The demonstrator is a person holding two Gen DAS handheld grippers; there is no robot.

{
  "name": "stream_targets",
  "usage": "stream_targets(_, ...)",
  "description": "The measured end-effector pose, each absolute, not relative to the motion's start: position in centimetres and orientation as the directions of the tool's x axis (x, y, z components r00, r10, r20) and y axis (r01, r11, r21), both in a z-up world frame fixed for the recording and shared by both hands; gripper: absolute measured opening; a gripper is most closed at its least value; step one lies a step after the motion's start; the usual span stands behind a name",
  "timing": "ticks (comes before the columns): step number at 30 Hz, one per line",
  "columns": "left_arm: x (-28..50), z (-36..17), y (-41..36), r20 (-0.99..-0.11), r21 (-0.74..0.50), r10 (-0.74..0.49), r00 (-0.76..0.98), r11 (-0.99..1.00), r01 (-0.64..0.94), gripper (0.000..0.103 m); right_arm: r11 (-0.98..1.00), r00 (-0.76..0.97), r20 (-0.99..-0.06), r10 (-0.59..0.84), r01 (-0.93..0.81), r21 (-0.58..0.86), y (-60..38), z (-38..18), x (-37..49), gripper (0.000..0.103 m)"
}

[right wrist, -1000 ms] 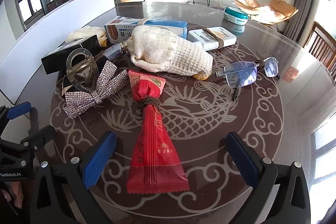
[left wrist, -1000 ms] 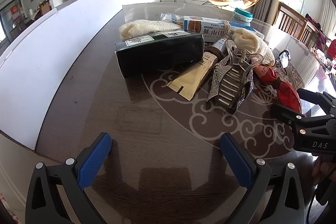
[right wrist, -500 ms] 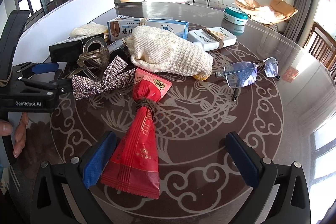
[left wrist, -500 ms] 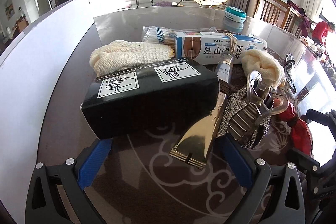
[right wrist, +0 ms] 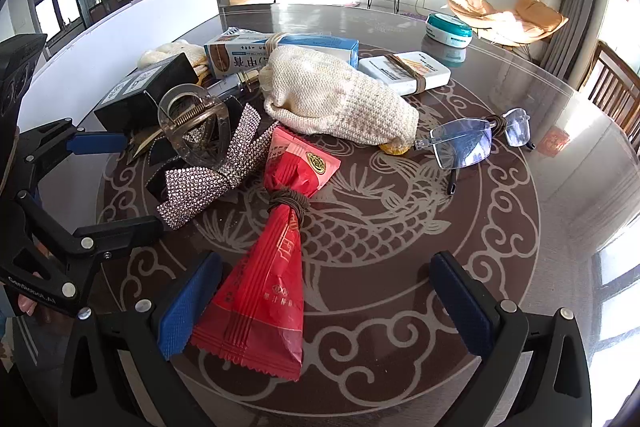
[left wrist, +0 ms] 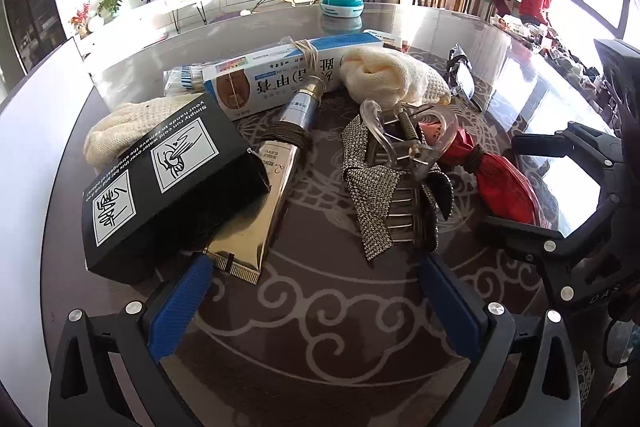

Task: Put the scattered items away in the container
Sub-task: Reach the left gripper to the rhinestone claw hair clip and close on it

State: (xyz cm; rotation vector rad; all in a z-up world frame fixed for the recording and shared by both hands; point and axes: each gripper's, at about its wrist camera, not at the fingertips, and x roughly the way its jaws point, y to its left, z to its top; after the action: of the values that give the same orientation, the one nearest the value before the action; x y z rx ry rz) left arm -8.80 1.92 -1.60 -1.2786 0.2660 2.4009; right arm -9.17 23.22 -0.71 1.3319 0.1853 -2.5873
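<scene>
Clutter crowds your worktop (right wrist: 560, 187): black box (left wrist: 160, 183), gold tube (left wrist: 260, 211), rhinestone hair clip (left wrist: 384, 179), knitted cloth (right wrist: 340, 103), glasses (right wrist: 472, 143). Your right gripper (right wrist: 320, 299) has its fingers spread, the red snack packet (right wrist: 268, 279) lying between them against the left pad. Your left gripper (left wrist: 316, 299), fingers also spread, sits just short of the tube's crimped end.

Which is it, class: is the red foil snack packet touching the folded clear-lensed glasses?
Apart. The right wrist view shows bare patterned tabletop between the red foil snack packet and the glasses.
</scene>
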Motion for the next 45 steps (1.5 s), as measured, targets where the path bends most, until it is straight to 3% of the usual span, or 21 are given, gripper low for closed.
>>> stream_targets(8, -10.2, -1.4, 0.1, -0.823, -0.003, 0.162, -0.544, -0.96, -0.281, 0.103, -0.967, -0.563, -0.815, -0.141, 0.256, -0.009, 23.2, -0.7, -9.2, 0.103)
stream_targets(14, -10.0, -1.4, -1.3, -0.823, 0.006, 0.181, -0.539, -0.945, -0.326, 0.103, -0.967, -0.562, -0.815, -0.141, 0.255, -0.009, 23.2, -0.7, -9.1, 0.103)
stream_targets(23, -11.7, -1.5, -4.3, -0.815, -0.022, 0.106, -0.57, -0.988, -0.152, 0.103, -0.967, -0.563, -0.815, -0.141, 0.255, -0.009, 23.3, -0.7, -9.2, 0.103)
stream_targets(29, -9.0, -1.0, -8.1, -0.787, -0.117, 0.066, -0.613, -0.992, 0.043, 0.103, -0.967, -0.563, -0.815, -0.141, 0.255, -0.009, 23.3, -0.7, -9.2, 0.103)
stream_targets(32, -8.4, -0.9, -8.8, -0.792, -0.234, 0.17, -0.586, -0.972, 0.035, 0.103, -0.967, -0.562, -0.815, -0.141, 0.255, -0.009, 23.3, -0.7, -9.2, 0.103)
stream_targets(34, -8.1, -0.7, -7.7, -0.8, -0.247, 0.186, -0.57, -0.969, 0.03, 0.103, -0.967, -0.562, -0.815, -0.141, 0.255, -0.009, 23.3, -0.7, -9.1, 0.103)
stream_targets(36, -8.1, -0.8, -5.8, -0.811, -0.211, 0.167, -0.561, -0.977, 0.015, 0.103, -0.967, -0.562, -0.815, -0.141, 0.255, -0.009, 23.3, -0.7, -9.2, 0.103)
stream_targets(40, -9.4, -1.5, -2.0, -0.819, 0.065, -0.071, -0.57, -0.997, 0.032, 0.103, -0.967, -0.562, -0.815, -0.141, 0.255, -0.009, 23.3, -0.7, -9.1, 0.103)
stream_targets(45, -11.8, -1.6, -1.6, -0.816, 0.044, -0.044, -0.577, -0.999, 0.013, 0.103, -0.967, -0.563, -0.815, -0.141, 0.255, -0.009, 23.3, -0.7, -9.1, 0.103)
